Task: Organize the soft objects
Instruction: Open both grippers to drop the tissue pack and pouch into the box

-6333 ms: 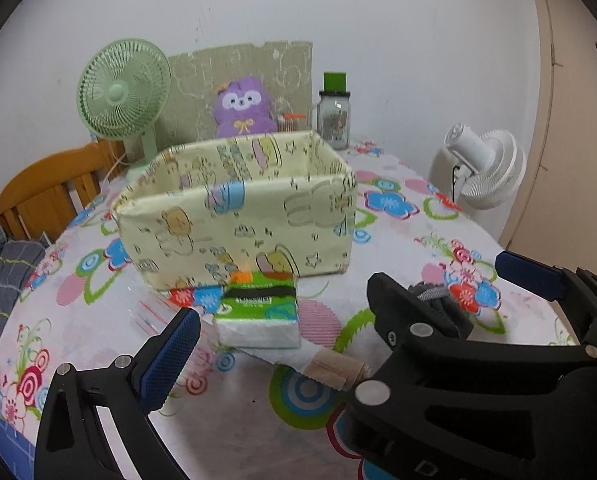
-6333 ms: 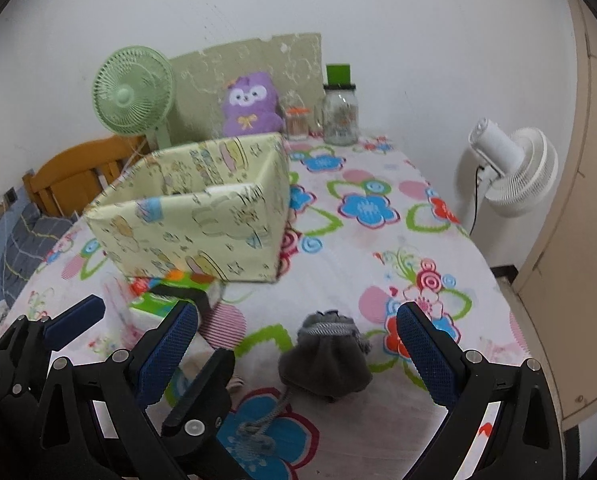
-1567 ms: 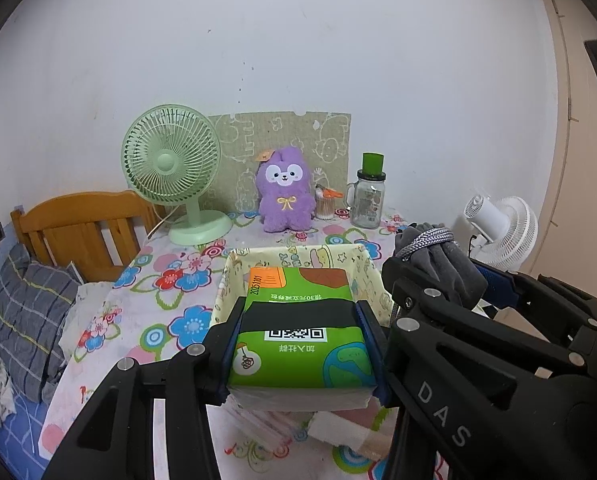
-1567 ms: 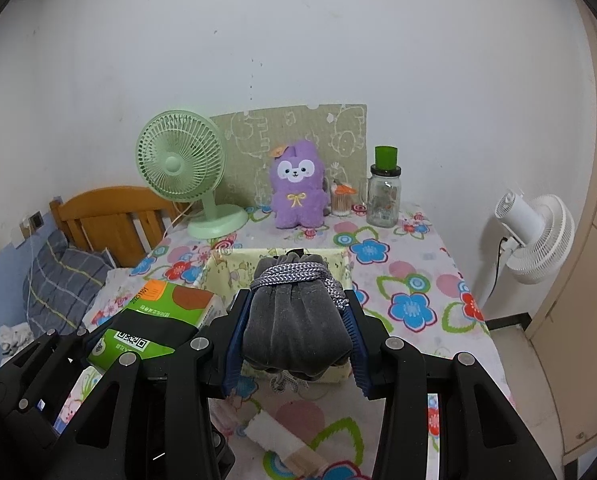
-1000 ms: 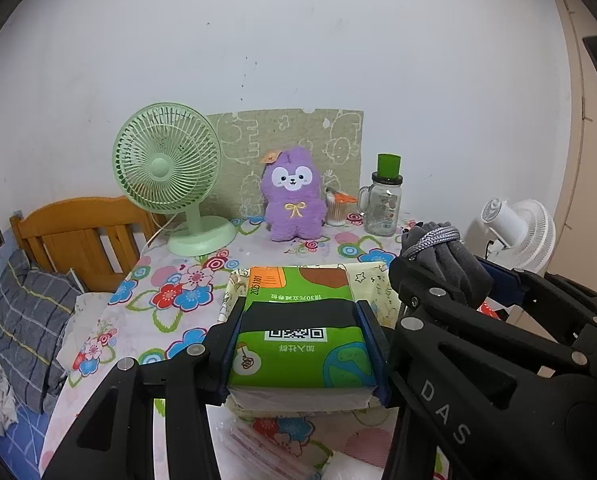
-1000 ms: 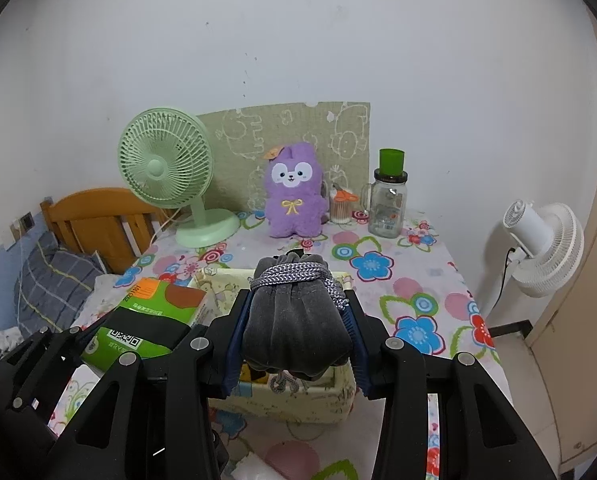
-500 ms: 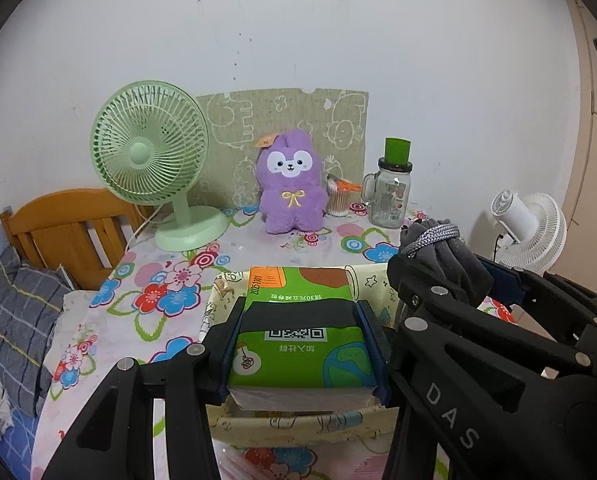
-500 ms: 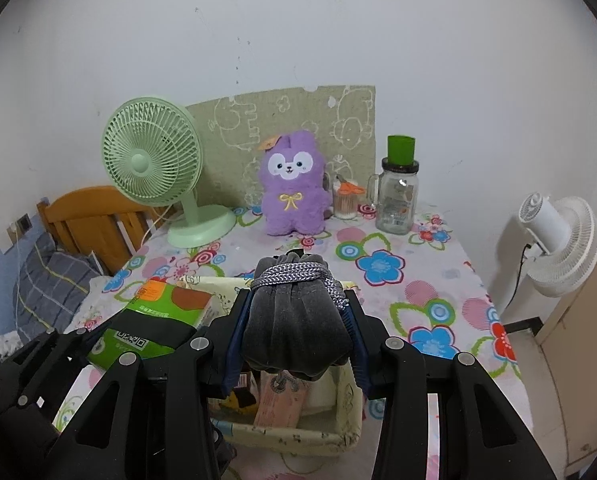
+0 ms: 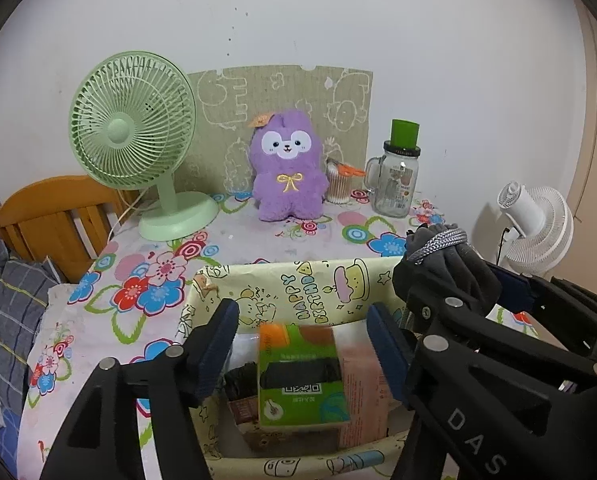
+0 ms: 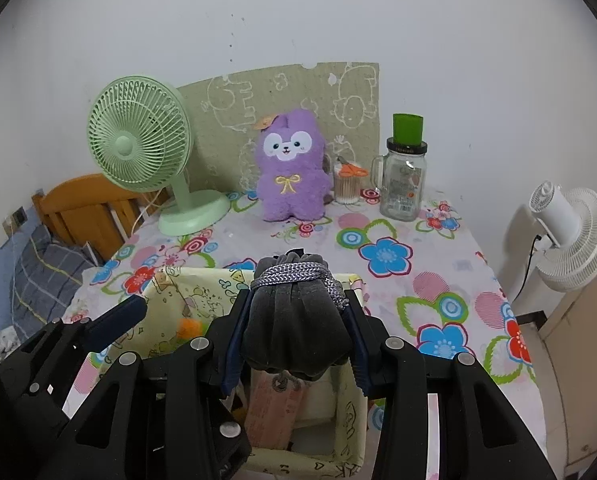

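Observation:
My left gripper is open above the yellow cartoon-print fabric basket. The green tissue pack is free of its pads and sits in the basket on other packets, slightly blurred. My right gripper is shut on a grey drawstring pouch and holds it over the basket's near right part. The pouch also shows at the right of the left wrist view. A pink packet lies in the basket under the pouch.
A green desk fan, a purple plush toy, a cotton swab cup and a glass jar with green lid stand at the table's back. A white fan is off the right edge, a wooden chair at left.
My left gripper has opened and the green tissue pack has dropped from it into the basket. Both grippers have moved forward over the basket. The right gripper still holds the pouch.

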`<action>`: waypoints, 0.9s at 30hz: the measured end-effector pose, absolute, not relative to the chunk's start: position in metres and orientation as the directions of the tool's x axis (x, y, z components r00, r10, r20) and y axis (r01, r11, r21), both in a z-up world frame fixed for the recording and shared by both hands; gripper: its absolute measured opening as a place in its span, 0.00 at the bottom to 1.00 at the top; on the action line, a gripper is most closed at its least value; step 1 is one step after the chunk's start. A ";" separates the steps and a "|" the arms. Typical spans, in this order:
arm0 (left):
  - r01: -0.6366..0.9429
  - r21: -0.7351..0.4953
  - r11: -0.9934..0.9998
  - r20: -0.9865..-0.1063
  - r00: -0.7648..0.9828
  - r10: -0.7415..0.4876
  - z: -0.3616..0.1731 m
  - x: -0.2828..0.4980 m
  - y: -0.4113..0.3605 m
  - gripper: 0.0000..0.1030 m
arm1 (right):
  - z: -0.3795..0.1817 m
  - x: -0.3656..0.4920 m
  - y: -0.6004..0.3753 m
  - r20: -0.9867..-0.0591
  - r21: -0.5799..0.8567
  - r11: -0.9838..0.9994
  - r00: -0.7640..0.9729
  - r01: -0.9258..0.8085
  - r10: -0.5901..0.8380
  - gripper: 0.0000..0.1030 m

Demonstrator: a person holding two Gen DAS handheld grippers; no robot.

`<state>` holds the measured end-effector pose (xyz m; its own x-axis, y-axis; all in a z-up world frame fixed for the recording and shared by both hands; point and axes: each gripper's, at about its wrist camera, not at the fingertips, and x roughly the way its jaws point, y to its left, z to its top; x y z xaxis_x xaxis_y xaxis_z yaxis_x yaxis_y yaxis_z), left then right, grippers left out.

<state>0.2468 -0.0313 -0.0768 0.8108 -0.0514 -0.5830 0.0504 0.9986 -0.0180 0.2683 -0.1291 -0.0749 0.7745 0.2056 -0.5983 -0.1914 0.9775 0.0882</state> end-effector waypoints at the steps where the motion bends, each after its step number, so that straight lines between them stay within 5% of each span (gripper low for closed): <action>1: 0.047 -0.015 0.999 -0.586 0.809 -0.047 -0.078 0.248 -0.031 0.69 | -0.077 0.270 -0.129 -0.601 0.088 0.977 0.772 -0.192 0.206 0.46; 15: 0.017 -0.003 1.000 -0.604 0.797 -0.016 -0.089 0.251 -0.020 0.81 | -0.090 0.278 -0.116 -0.620 0.082 0.970 0.750 -0.230 0.231 0.50; 19: 0.020 -0.019 1.000 -0.601 0.799 -0.027 -0.088 0.249 -0.017 0.88 | -0.087 0.274 -0.115 -0.606 0.081 0.965 0.756 -0.250 0.247 0.77; 27: 0.033 -0.015 0.999 -0.589 0.808 -0.036 -0.078 0.238 -0.017 0.90 | -0.074 0.263 -0.114 -0.592 0.064 0.965 0.769 -0.254 0.242 0.83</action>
<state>0.2382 -0.0171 -0.0777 0.8077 -0.0356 -0.5885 0.0333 0.9993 -0.0147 0.2628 -0.1136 -0.0737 0.7688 0.2420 -0.5919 -0.2541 0.9650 0.0645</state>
